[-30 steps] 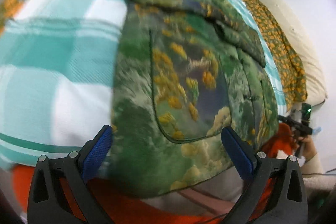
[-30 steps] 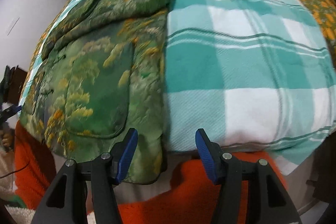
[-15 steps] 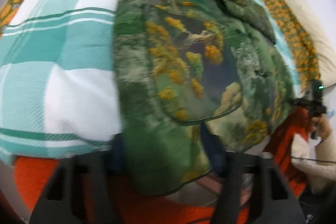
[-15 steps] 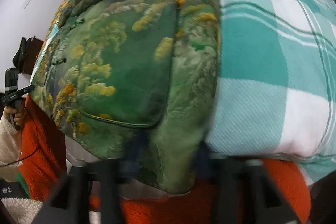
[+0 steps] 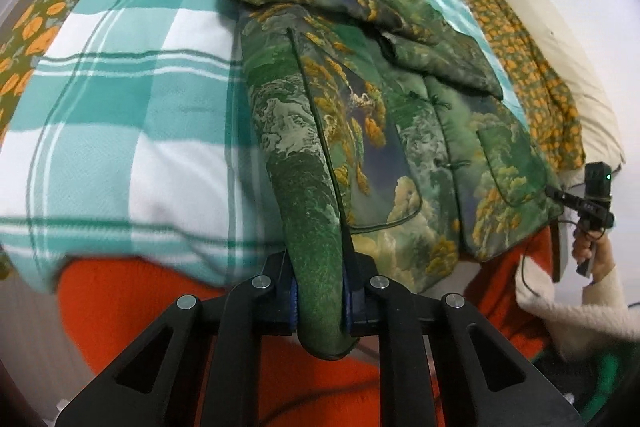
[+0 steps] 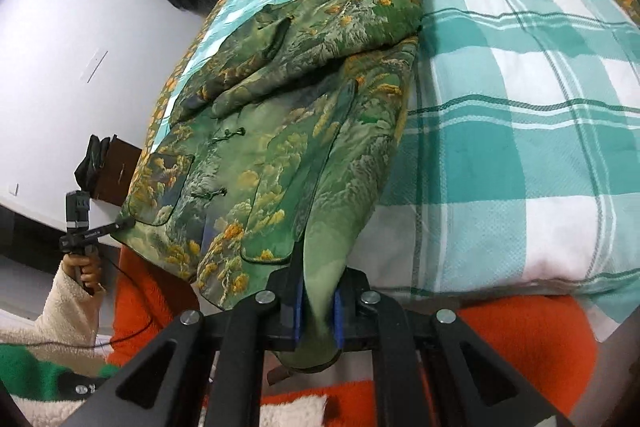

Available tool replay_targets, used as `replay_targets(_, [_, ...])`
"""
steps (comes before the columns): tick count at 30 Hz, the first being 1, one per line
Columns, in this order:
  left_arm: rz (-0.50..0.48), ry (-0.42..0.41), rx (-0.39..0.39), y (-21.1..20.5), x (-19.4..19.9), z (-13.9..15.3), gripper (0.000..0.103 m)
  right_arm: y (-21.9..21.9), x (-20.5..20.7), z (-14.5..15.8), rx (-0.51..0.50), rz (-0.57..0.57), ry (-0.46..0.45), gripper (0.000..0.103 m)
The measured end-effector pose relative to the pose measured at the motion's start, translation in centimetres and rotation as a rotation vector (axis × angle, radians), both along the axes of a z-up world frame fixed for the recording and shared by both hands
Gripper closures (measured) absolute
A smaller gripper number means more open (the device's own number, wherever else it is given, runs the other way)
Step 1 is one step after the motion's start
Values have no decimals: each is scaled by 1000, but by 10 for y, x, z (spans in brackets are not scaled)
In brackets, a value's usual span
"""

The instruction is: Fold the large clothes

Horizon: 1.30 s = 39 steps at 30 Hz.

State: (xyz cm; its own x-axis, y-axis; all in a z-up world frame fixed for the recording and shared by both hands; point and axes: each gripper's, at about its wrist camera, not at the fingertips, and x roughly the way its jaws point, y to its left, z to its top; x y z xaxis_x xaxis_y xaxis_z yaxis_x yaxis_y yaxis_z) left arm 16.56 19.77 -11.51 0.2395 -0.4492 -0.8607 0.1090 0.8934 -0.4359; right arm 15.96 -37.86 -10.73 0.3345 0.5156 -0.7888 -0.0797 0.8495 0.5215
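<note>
Left gripper: the left gripper (image 5: 319,301) was closed tight on the near hem corner of the jacket (image 5: 404,131), a thick roll of green cloth pinched between its blue pads (image 5: 294,301) and bulging out below them.
Right gripper: the right gripper (image 6: 317,315) was likewise clamped on the jacket (image 6: 280,147), gripping the opposite hem corner, with a fold of paler green cloth squeezed between its blue pads (image 6: 337,315).
Jacket position: it lay on the checked blanket (image 5: 120,115) at the near edge of the bed, stretching away from both grippers; its hem hung just over the edge, above orange fabric (image 5: 132,307).
Jacket look: quilted green fabric printed with a landscape of trees, pale clouds and orange-yellow foliage. It was closed down the front, front side up. The sleeves (image 6: 320,39) were folded across the upper body, lying on top of it. Dark piping outlined a curved patch pocket (image 5: 360,155).
Blanket look: broad teal and white checks (image 6: 520,107); an orange-flowered green cover (image 5: 532,75) showed beyond it at the bed's sides.
Counts: one jacket; two grippers, both holding it; two knotted front fastenings (image 6: 230,135) visible in each view; two patch pockets, one on each front panel.
</note>
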Motion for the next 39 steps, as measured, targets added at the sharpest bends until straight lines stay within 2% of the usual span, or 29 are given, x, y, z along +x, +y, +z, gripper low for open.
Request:
replay_targets(6, [-7,66,-26,15,-50,5,89,-3,-36,7,40,31,40,92])
replay_targets(8, [13,78,-80,25,-61,14,89,-4,-44,10,77,28,44,92])
replay_targets(10, [47,46,-132,37,-55,32,89,-10,-46,19,140,7,28,92])
replay_targets(13, [80,-50,-210,51,-28,60,89,-21,-28,33,212,-28,-32,92])
replay_targets(15, [99,-122,-232,54,5,76,89,-28,2,40,260,-64,-86,92])
replay_targets(19, [138,-224,-265,49,70,85,89,-27,67,45,244,-123,-170,92])
replay_targets(22, [189,-251,-269,41,126,69,89,-24,124,31,244,-188,-195,92])
replay_targets(25, [260,-225,-281,38,164,43,89,-25,170,4,228,-262,-175,92])
replay_targets(28, [305,-205,-236,37,191,14,86,-22,200,-25,196,-305,-134,92])
replay_targets(29, [314,-192,-215,36,197,4,80,-21,210,-39,174,-323,-114,92])
replay_targets(30, [323,-172,-200,34,202,-6,68,-21,211,-44,173,-333,-105,89])
replay_targets(31, [325,-163,-208,35,200,-11,60,-22,216,-56,186,-358,-89,89])
replay_targets(32, [326,-158,-229,36,198,-15,45,-26,214,-60,207,-375,-82,88])
replay_targets(33, [327,-163,-244,37,194,-13,35,-29,215,-67,262,-403,-69,83])
replay_targets(34, [328,-174,-261,40,191,-11,32,-32,215,-70,297,-416,-62,73])
replay_targets(35, [325,-189,-274,43,187,-6,25,-36,215,-70,352,-428,-58,68])
replay_targets(36, [318,-209,-285,48,182,1,20,-38,213,-67,375,-430,-59,55])
replay_targets(38, [284,-250,-293,58,169,14,13,-43,209,-52,409,-418,-70,40])
replay_targets(39, [265,-259,-285,60,167,18,10,-45,208,-44,409,-409,-82,26])
